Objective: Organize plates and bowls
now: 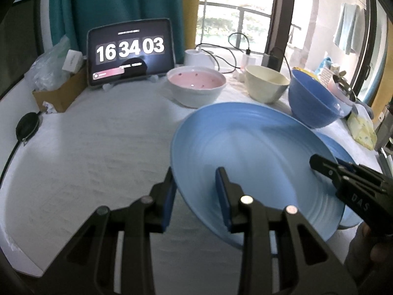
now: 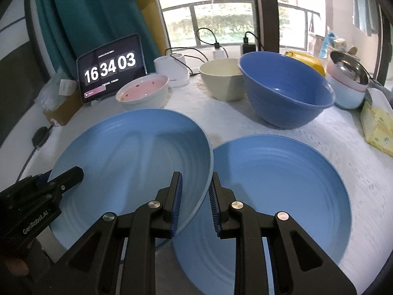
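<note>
A light blue plate (image 1: 255,157) is held up, tilted, its left rim between the fingers of my left gripper (image 1: 196,196) and its right rim between the fingers of my right gripper (image 2: 195,201). It also shows in the right wrist view (image 2: 132,162). A second blue plate (image 2: 277,191) lies flat on the white table, partly under the lifted one. Behind stand a pink-lined white bowl (image 2: 143,93), a cream bowl (image 2: 223,78) and a dark blue bowl (image 2: 285,91). The right gripper also shows in the left wrist view (image 1: 329,169).
A tablet clock (image 1: 130,51) stands at the back left beside a cardboard box (image 1: 59,93). A white cup, chargers and cables sit by the window. Stacked pastel bowls (image 2: 348,86) and a yellow tissue pack (image 2: 375,125) are at the right. A black round object (image 1: 27,127) lies left.
</note>
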Demonstrator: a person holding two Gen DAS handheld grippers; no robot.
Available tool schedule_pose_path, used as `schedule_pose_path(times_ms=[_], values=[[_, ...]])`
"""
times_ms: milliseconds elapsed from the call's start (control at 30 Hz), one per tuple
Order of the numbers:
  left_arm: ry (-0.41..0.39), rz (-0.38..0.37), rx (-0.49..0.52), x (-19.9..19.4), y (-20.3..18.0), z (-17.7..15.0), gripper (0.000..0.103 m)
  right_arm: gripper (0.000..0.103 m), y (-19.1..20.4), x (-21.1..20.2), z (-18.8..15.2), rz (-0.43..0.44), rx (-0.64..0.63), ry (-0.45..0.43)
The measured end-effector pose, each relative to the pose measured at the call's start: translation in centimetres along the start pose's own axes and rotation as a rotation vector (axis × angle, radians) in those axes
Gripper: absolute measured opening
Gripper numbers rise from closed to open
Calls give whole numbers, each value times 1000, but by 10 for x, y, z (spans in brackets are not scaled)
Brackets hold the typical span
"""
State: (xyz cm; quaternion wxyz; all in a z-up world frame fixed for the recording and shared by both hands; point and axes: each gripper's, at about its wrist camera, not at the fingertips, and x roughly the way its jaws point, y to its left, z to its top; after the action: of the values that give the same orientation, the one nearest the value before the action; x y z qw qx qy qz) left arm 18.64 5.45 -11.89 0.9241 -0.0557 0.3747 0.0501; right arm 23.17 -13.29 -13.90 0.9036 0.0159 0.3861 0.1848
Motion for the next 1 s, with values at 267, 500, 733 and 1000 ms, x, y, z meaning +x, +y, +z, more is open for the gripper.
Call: schedule_pose_path(times_ms=[267, 500, 733, 1000], values=[[11, -12, 36, -1, -24, -3, 33, 24, -23, -7, -6, -8, 35, -7], [22, -30, 65, 1, -46, -7, 33, 24, -45, -14, -14, -24, 65, -13], [29, -49, 93, 3, -67, -9, 33, 24, -66, -21, -20, -43, 97, -22], [36, -71, 131, 4, -89, -13, 33, 24, -84, -29, -28, -78, 111, -32]])
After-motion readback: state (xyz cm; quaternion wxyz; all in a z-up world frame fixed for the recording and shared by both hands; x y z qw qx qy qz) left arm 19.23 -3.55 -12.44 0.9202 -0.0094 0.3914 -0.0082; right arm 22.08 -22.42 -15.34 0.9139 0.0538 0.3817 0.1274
